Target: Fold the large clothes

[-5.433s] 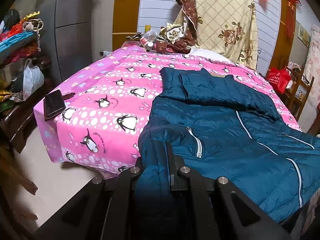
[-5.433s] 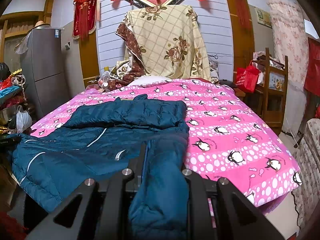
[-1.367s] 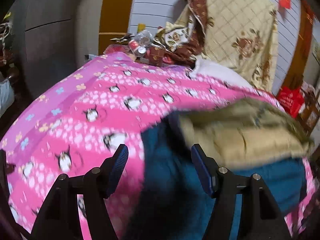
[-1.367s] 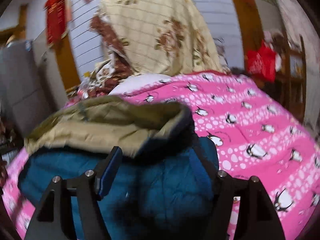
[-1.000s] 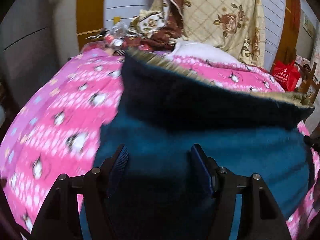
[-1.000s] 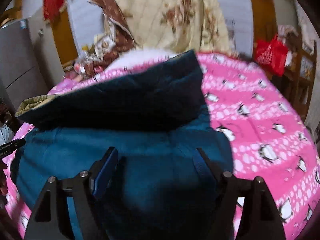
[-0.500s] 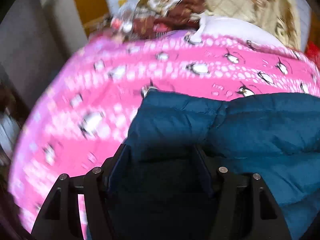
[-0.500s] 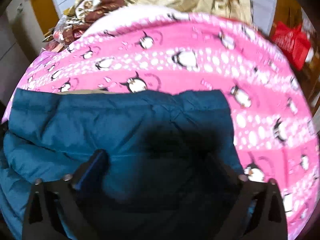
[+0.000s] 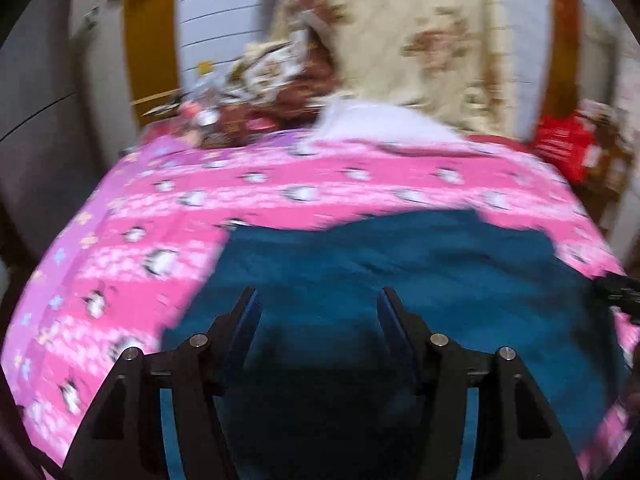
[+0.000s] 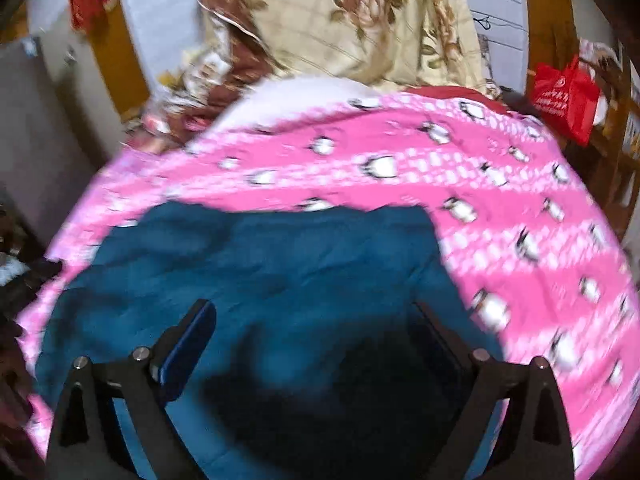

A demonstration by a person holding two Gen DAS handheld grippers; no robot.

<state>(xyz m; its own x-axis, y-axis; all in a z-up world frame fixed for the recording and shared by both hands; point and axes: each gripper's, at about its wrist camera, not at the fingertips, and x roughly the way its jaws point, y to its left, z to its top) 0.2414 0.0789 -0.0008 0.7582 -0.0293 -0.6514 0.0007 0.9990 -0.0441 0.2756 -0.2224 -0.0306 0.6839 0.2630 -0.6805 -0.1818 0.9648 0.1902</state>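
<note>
A dark teal padded jacket lies folded over on the pink penguin bedspread; it also shows in the right wrist view. My left gripper is open and empty, above the jacket's near left part. My right gripper is open wide and empty, above the jacket's near right part. The other gripper's tip shows at the right edge of the left wrist view. Both views are motion-blurred.
The bedspread covers the whole bed. A white pillow and a floral quilt lie at the headboard. A red bag hangs at the right. Clutter sits at the back left, next to a grey fridge.
Both grippers held the jacket's hem, swung it up and over toward the headboard, then opened. Since half a second ago both have pulled back and up off the folded jacket.
</note>
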